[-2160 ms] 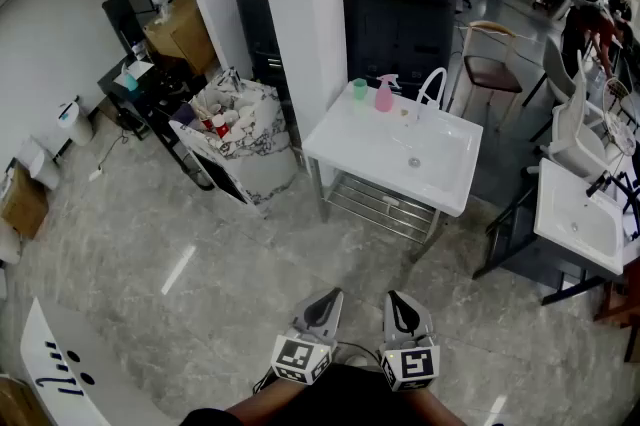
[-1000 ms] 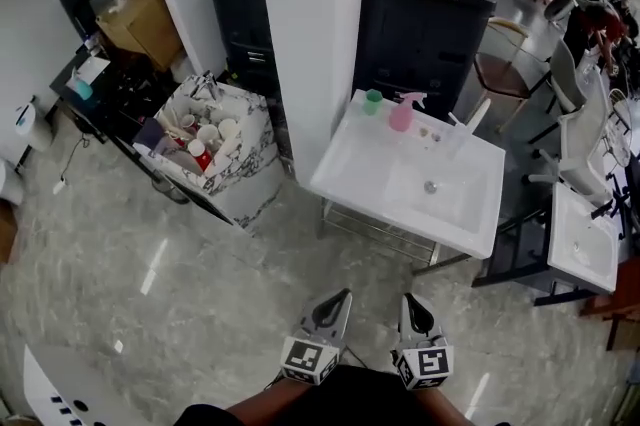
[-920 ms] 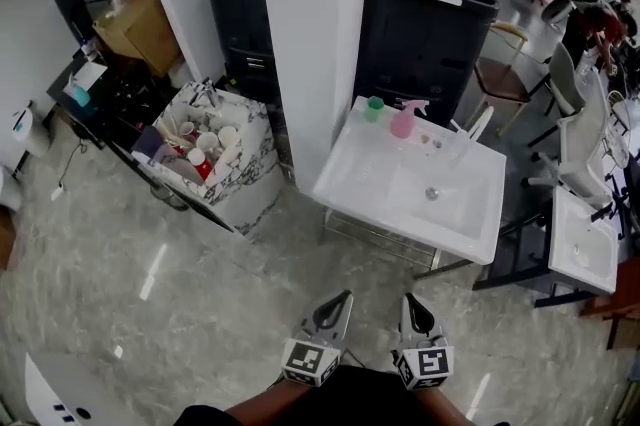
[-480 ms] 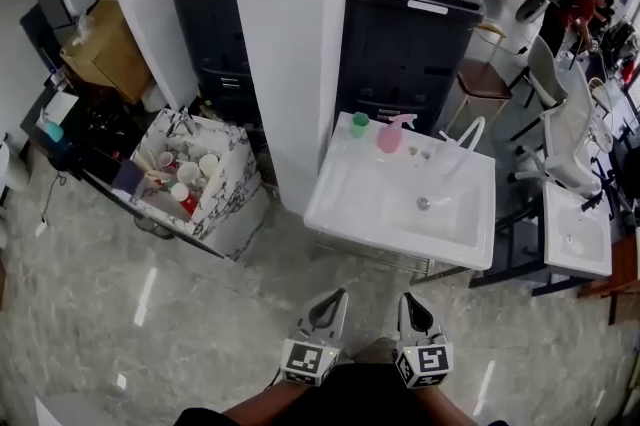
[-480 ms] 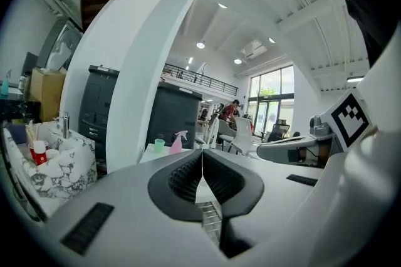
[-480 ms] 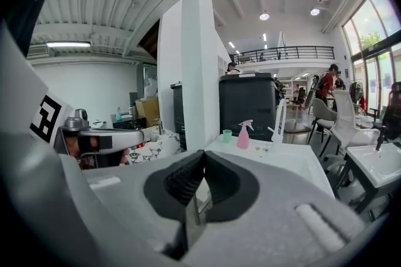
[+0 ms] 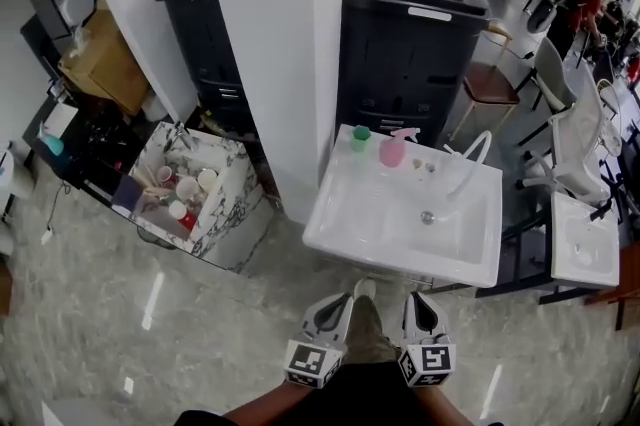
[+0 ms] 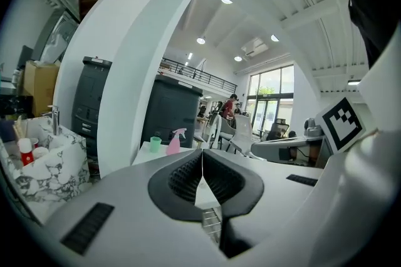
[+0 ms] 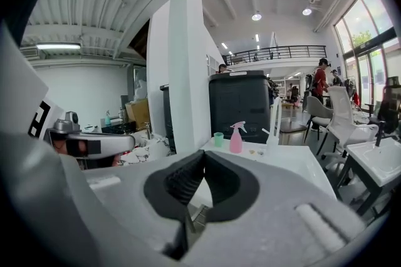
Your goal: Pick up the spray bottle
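Approach step: left claw [image 7: 338, 302] and right claw [image 7: 417, 300] both closed, empty. Bottle [image 7: 391, 151] stands far ahead; next, near it and spread a claw

Two claws closed, held side by side

The left claw [image 7: 338, 306] and the right claw [image 7: 415, 304] point forward, close to each other. The jaws of each are pressed together with nothing between them.

- The left gripper [image 8: 202, 159] has its jaws pressed together, empty, well short of the pink spray bottle [image 8: 173, 141].
- A green cup [image 8: 155, 144] stands just left of that bottle, a dark cabinet [image 8: 172, 109] behind it.
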`<state>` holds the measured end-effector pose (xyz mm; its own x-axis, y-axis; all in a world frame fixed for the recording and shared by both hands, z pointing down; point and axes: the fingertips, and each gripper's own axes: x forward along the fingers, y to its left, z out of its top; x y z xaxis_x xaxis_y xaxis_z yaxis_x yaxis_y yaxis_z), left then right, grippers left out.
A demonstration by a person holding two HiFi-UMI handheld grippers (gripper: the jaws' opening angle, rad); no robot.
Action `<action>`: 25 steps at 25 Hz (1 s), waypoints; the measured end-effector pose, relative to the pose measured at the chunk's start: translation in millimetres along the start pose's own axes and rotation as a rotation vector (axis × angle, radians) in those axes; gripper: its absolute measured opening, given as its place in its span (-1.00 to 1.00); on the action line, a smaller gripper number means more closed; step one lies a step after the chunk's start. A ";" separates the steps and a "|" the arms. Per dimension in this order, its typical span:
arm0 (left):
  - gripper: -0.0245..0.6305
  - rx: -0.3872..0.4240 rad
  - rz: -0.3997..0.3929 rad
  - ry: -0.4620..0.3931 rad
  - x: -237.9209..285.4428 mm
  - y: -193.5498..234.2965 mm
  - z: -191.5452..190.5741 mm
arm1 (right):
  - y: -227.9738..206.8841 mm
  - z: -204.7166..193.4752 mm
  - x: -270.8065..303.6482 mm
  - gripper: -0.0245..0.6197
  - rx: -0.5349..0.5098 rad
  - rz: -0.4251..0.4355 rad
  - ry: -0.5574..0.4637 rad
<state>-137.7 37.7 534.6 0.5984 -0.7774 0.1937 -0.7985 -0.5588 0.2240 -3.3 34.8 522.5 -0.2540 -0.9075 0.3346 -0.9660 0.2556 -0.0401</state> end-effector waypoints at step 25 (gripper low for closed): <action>-0.87 -0.002 0.069 0.092 323.5 98.3 31.2 | -176.8 92.8 228.4 -0.93 0.073 0.056 -0.076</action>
<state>-24.7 -277.7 589.5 0.5456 -0.7841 0.2958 -0.8379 -0.5041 0.2093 104.8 -248.7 518.6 -0.3082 -0.9159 0.2572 -0.9504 0.2845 -0.1258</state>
